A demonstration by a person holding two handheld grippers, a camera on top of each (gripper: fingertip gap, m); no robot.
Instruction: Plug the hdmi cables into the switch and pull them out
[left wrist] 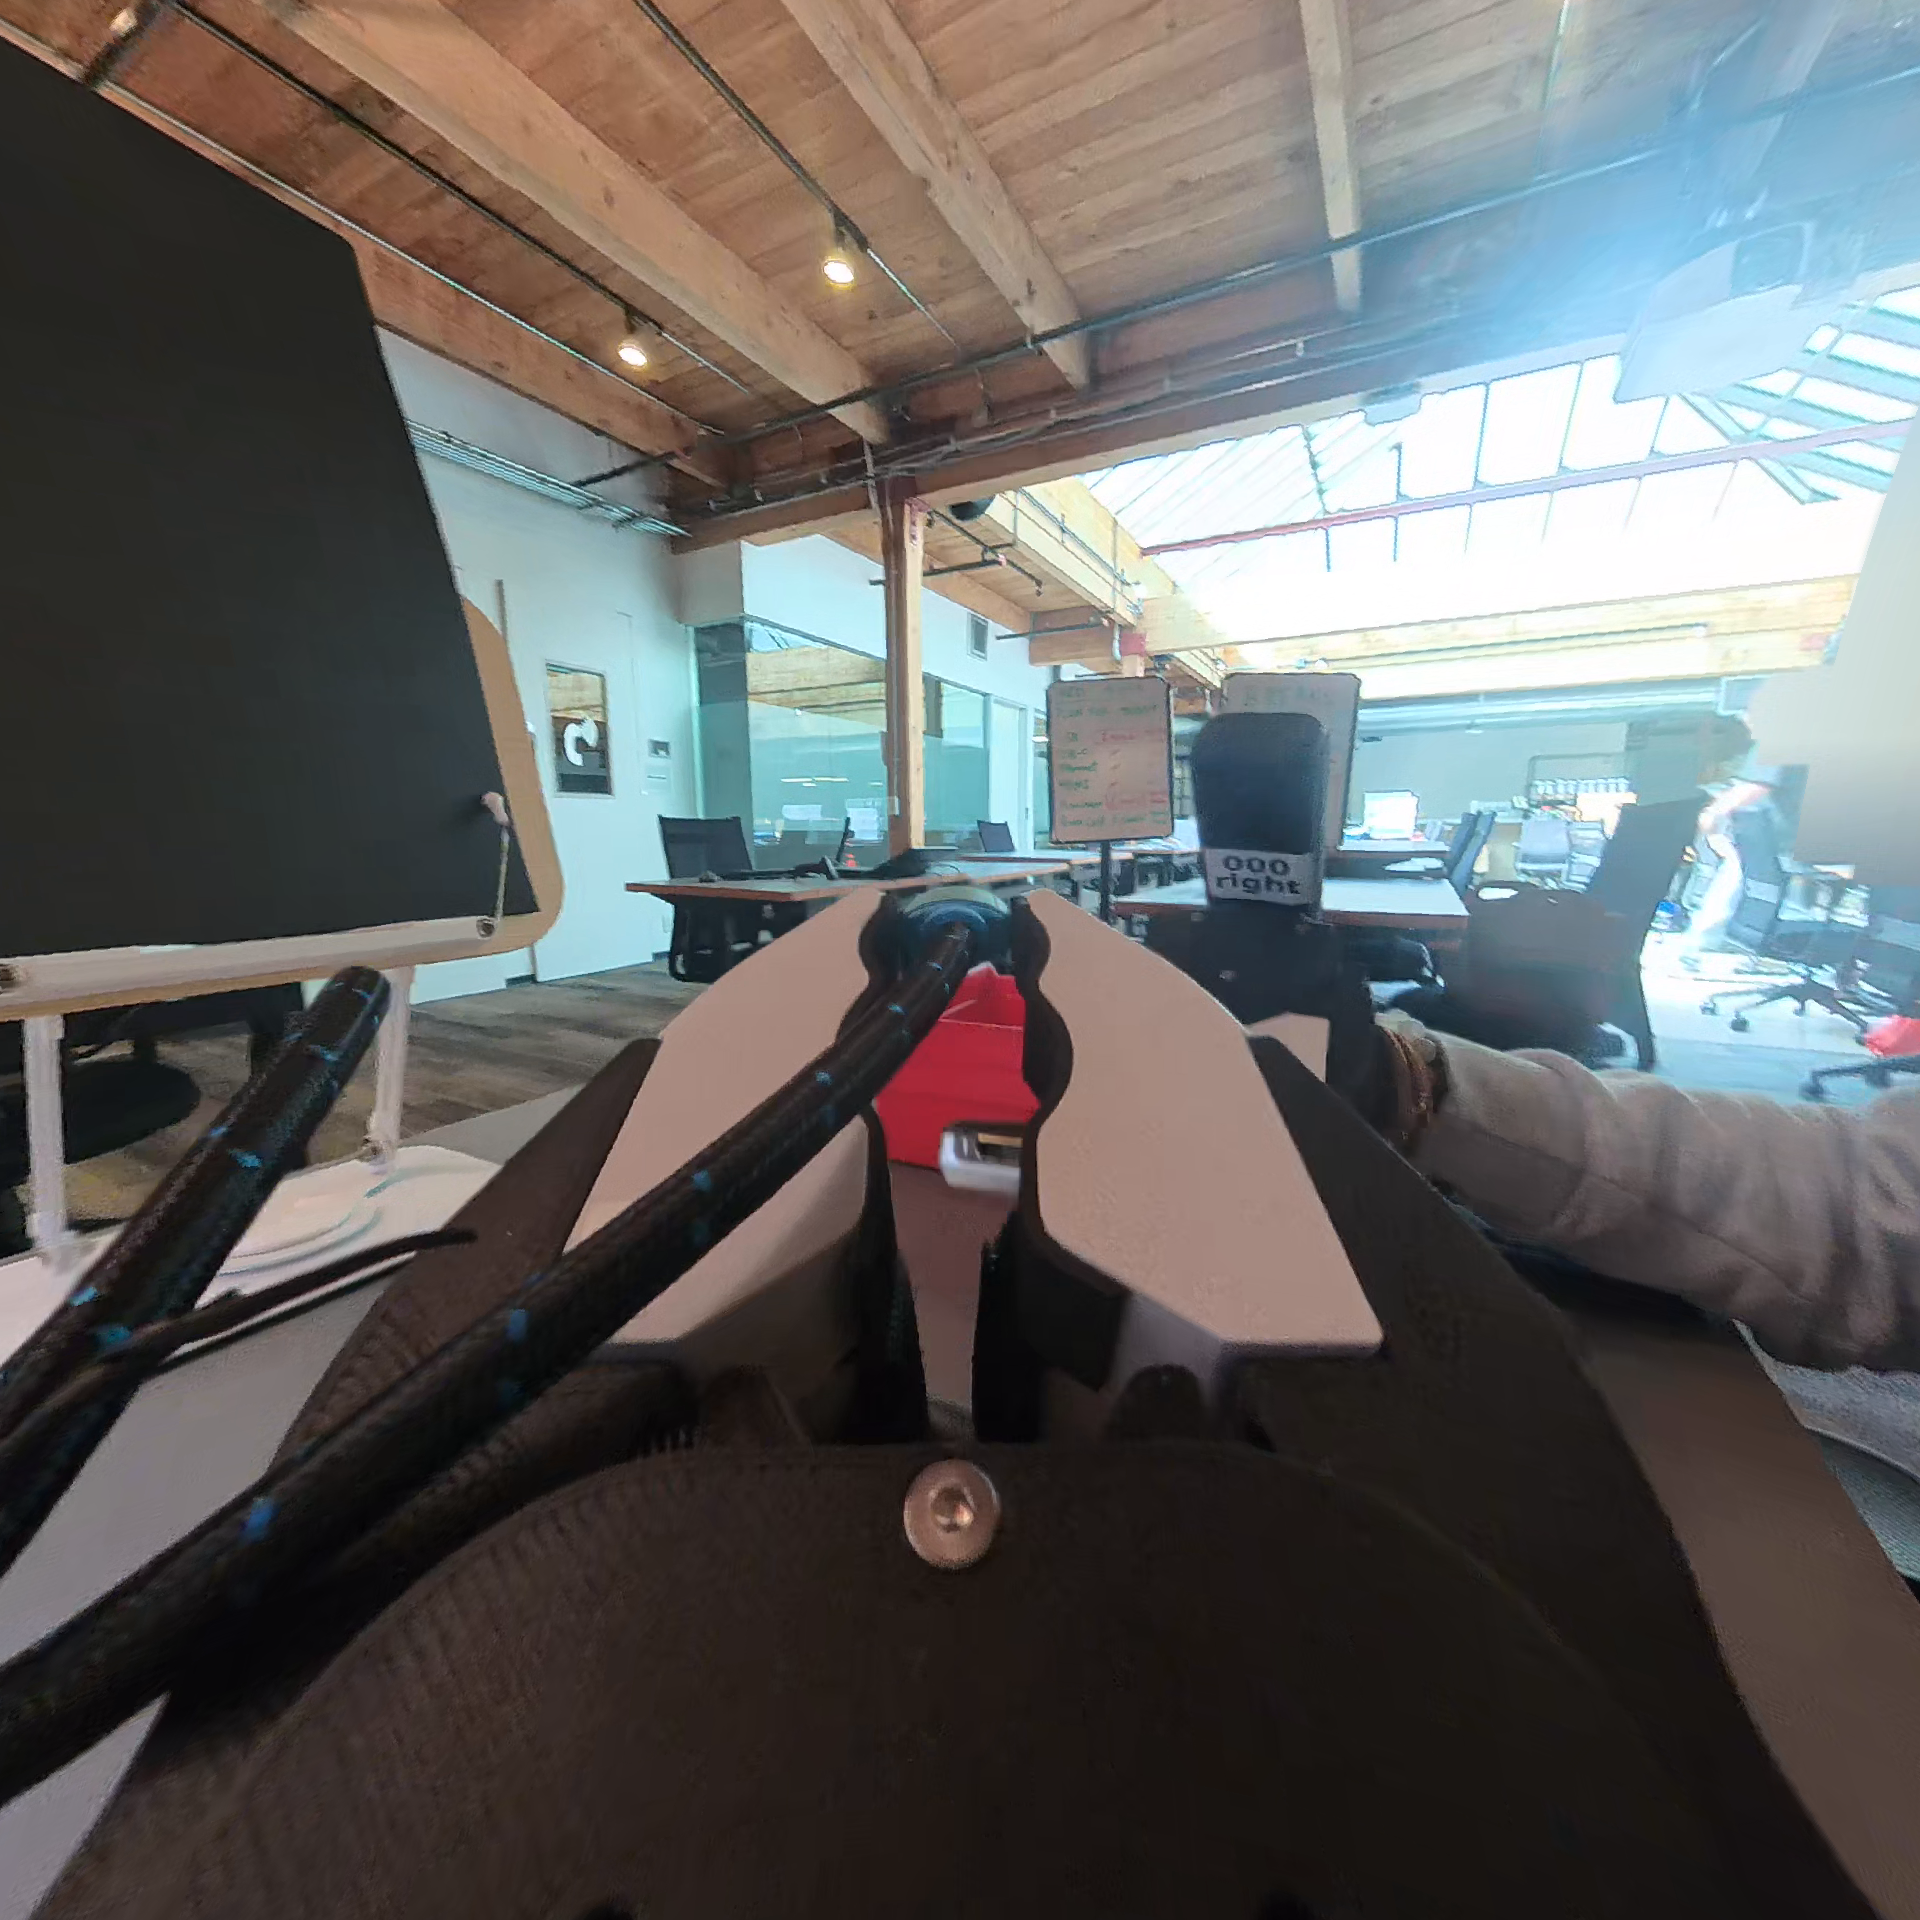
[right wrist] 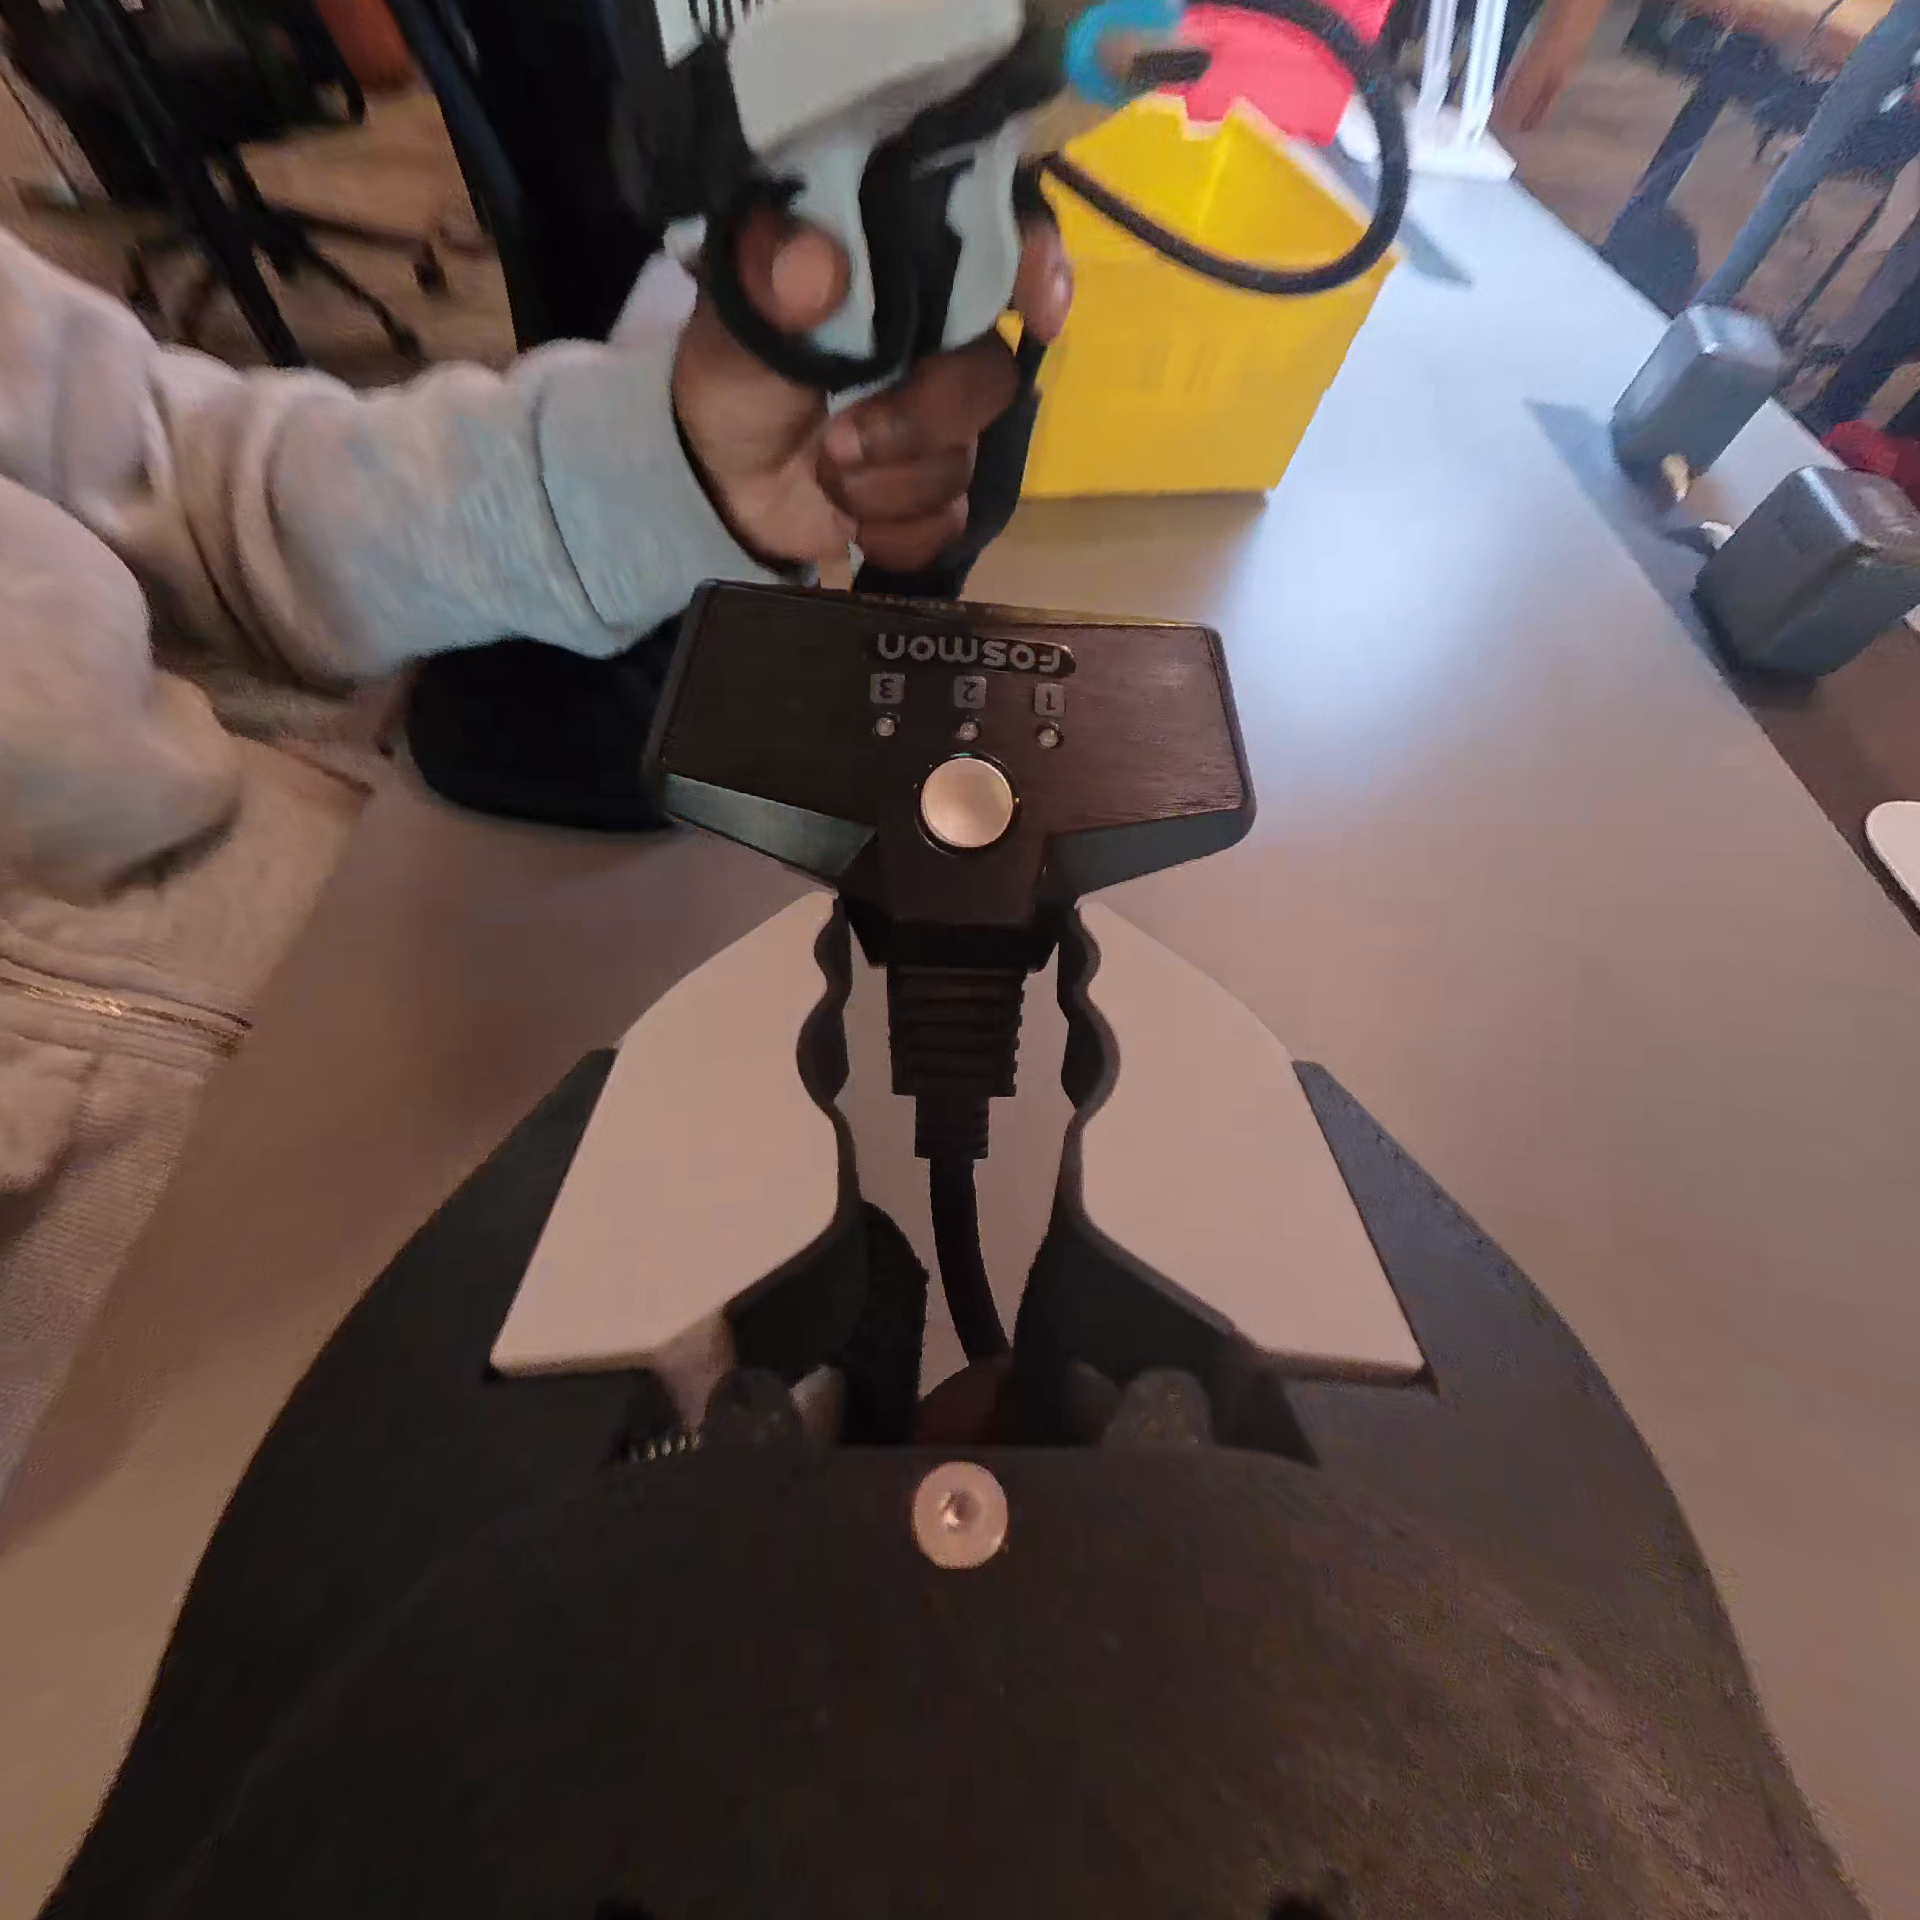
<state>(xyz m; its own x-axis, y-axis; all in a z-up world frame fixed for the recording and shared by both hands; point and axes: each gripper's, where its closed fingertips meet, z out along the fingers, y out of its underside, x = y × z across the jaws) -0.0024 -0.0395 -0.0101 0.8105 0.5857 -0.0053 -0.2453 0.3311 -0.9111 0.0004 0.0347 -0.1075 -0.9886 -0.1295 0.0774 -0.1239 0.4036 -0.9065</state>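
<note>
While the right gripper (right wrist: 956,935) has its fingers clamped around the narrow neck of the switch (right wrist: 951,727), right where the switch's own black lead (right wrist: 961,1247) runs back between them, the body of the switch sticks out past the fingertips, just above the grey table (right wrist: 1455,935). Looks pretty solid as a brace.

A bit farther out, the left gripper (left wrist: 951,925) has its fingers pinched on the end of a black braided hdmi cable (left wrist: 623,1247) with blue flecks, and the rest of that cable trails back toward the camera. A second braided cable (left wrist: 208,1174) lies loose on the table off to the left. In the right wrist view, the person's hand (right wrist: 831,416) sits directly behind the switch's far edge.

Honestly I can't tell if the plug is seated in a port or just lined up, since the ports face away. So my guess is one cable's mid-insertion or mid-pull, and the other isn't plugged in.

Beyond that: a yellow bin (right wrist: 1195,343) and a red box (left wrist: 966,1049).
</note>
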